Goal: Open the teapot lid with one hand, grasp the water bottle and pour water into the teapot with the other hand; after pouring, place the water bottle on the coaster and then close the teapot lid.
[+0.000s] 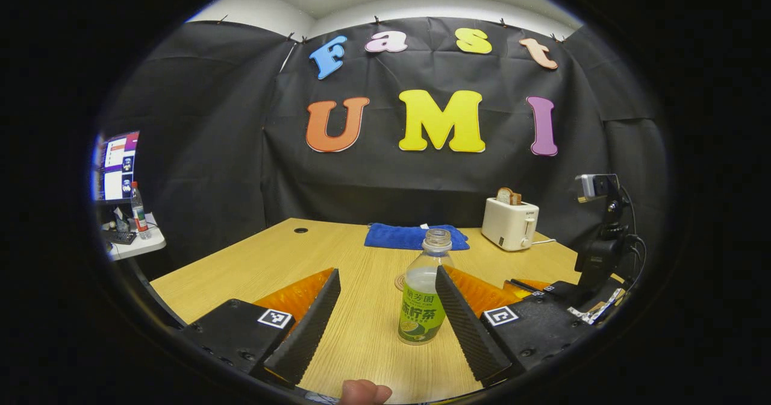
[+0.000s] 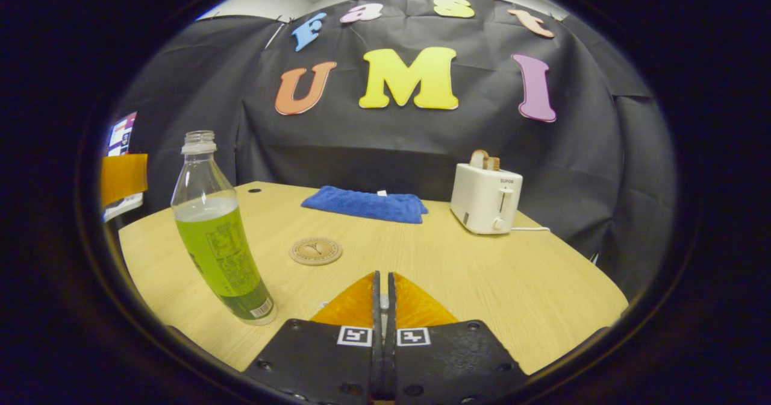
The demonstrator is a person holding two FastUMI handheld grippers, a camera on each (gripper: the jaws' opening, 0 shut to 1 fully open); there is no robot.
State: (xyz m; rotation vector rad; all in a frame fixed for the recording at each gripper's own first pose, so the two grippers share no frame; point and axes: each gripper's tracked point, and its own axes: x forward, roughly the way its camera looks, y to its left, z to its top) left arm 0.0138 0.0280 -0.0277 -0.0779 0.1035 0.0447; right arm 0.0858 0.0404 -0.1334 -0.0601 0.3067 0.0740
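Left jaws wide around water bottle (image 1: 423, 290), right jaws closed

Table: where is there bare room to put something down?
Bare table lies in front of the toaster, right of the coaster. Another bare strip runs between coaster and towel. It is crowded by the bottle, which stands between the left gripper's open fingers.

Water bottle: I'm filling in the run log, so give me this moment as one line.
water bottle: upright on table, uncapped, ungrasped | left gripper: open, bottle between its fingers | right gripper: shut, empty | coaster: bare
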